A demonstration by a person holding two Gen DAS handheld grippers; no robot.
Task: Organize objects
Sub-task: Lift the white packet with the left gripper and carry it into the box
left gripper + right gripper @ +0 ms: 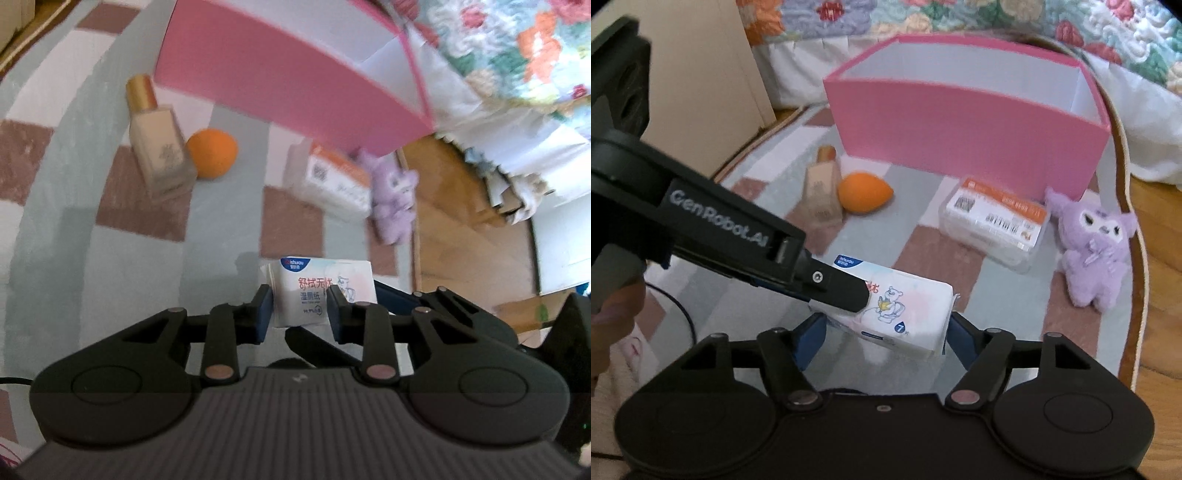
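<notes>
Here my left gripper (300, 310) pinches the white soft wet-wipe packet (908, 314); it lies between my right gripper's (882, 334) parted jaws.

a white wet-wipe pack (905, 314) with a blue logo and cartoon bear hung tilted above the checked mat, pinched at one end. the open pink box (964, 129) stood upright behind, its white inside showing.
</notes>
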